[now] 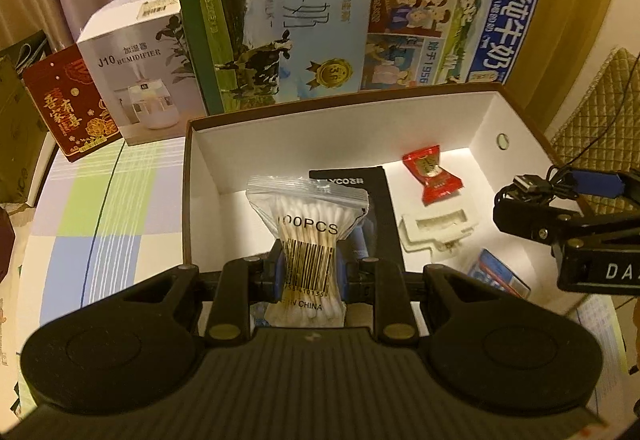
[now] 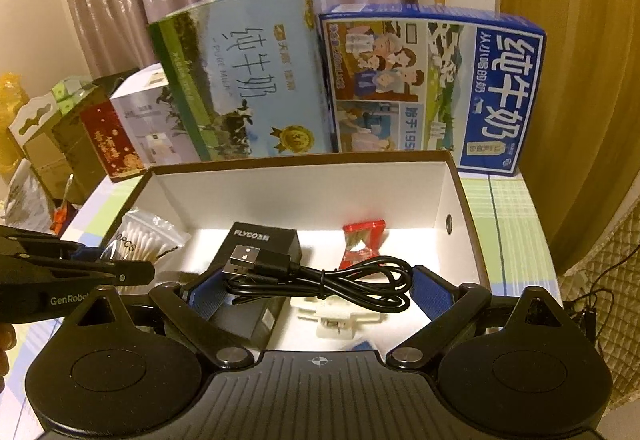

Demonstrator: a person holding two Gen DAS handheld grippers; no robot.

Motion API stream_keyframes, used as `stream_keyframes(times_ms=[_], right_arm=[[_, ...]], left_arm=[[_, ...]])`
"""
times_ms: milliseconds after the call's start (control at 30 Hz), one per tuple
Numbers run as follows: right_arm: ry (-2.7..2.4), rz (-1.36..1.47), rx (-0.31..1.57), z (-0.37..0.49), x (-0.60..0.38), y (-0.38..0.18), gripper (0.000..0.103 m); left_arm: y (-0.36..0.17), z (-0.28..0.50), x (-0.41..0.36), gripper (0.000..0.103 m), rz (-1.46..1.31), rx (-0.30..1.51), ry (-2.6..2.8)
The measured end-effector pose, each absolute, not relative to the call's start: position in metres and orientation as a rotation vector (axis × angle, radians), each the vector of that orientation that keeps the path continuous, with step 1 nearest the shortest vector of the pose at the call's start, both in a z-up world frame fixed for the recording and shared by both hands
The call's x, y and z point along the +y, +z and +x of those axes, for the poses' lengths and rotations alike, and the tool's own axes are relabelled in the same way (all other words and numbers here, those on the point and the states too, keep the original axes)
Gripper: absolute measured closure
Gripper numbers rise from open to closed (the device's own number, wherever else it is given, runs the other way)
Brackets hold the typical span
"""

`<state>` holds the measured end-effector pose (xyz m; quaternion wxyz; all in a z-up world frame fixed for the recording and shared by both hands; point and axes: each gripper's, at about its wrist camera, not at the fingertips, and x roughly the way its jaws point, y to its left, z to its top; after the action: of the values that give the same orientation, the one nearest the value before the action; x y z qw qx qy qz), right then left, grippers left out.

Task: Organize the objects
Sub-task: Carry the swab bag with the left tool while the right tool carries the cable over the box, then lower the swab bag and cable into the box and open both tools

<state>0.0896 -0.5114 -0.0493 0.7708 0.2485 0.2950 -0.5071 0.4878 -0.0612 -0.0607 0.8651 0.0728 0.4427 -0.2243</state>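
Crinkly plastic swab bag (image 1: pixel 308 240) pinched between fingers (image 1: pixel 276 268).

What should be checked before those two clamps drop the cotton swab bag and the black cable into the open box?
1. Left gripper firmly pinches the clear zip bag of cotton swabs: ok.
2. Right gripper holds the coiled black USB cable securely: cannot tell; the pads look wide apart.
3. White-lined open cardboard box under both loads: ok.
4. Bare floor space left inside: ok, though a black FLYCO box, red candy wrapper and white plastic tray take up part.
5. Grippers apart from each other: ok.
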Motion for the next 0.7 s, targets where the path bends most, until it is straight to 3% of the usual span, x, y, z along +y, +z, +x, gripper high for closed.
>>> stream_keyframes(times_ms=[700], right_arm=[[-1.119, 0.566, 0.702, 0.098, -0.568, -0.083, 0.010]], left_arm=[[-0.099, 0.549, -0.077, 0.082, 0.146, 0.992, -0.434]])
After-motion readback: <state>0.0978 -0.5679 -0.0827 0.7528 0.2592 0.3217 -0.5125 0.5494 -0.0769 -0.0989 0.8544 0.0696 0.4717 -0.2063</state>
